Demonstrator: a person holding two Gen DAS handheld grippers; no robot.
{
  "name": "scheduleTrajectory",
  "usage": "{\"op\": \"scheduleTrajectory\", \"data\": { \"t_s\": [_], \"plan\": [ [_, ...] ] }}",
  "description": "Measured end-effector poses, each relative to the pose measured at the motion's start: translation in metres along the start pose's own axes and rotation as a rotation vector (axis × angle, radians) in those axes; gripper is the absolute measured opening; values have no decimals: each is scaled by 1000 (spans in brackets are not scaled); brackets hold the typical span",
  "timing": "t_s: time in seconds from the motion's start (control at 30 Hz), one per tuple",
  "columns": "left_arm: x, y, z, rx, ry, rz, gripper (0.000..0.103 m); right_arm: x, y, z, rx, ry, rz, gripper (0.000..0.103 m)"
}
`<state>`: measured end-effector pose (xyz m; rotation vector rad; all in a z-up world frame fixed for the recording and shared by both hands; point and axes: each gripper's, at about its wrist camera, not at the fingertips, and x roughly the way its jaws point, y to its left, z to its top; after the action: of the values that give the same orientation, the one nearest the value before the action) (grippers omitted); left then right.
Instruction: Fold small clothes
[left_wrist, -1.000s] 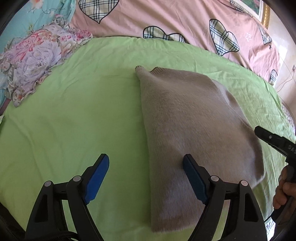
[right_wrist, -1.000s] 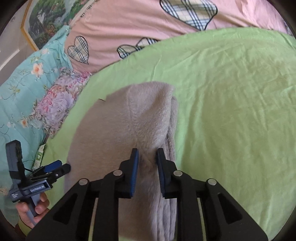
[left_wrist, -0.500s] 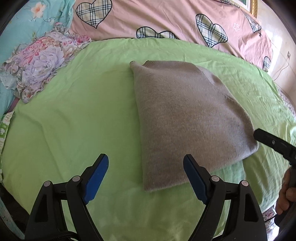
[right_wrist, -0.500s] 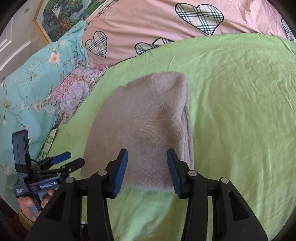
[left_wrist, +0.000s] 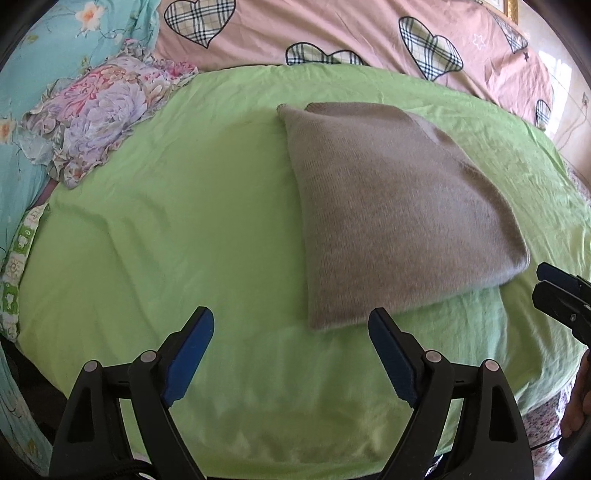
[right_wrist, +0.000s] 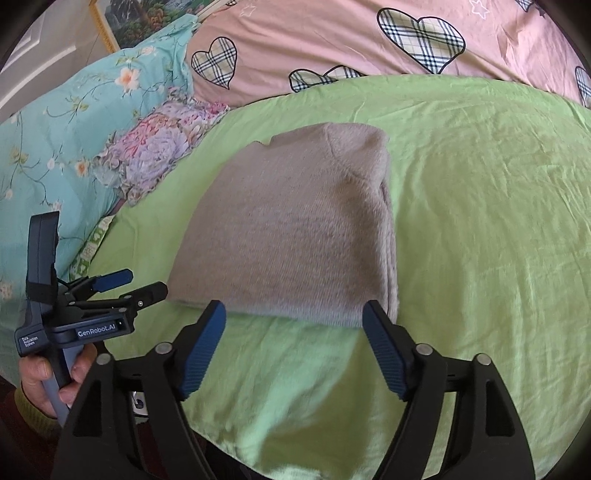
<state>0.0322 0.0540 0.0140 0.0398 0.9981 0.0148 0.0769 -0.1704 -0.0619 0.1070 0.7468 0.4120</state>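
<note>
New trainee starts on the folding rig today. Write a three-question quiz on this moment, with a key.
1. True or false: the right gripper is clamped on the grey knit garment.
2. Multiple choice: what does the garment lie on? A) the pink quilt with plaid hearts B) the green sheet C) the floral pillow
3. Fill in: the left gripper is ____ (open/shut), and holds nothing.

Key
1. False: it is open, and it sits short of the garment's near edge.
2. B
3. open
</note>
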Motion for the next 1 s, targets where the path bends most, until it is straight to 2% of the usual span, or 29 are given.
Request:
{"op": "scheduleTrajectory", "data": {
  "t_s": [0.33, 0.67, 1.0],
  "plan": [
    [-4, -11, -13, 64, -5, 0, 88, 4, 9, -16, -12, 31, 4, 84],
    [-11, -13, -13, 77, -38, 1, 89, 6, 12, -12, -33, 25, 3, 85],
    [-7, -12, 1, 89, -52, 4, 90, 17, 18, 4, -71, 33, -11, 86]
  ]
}}
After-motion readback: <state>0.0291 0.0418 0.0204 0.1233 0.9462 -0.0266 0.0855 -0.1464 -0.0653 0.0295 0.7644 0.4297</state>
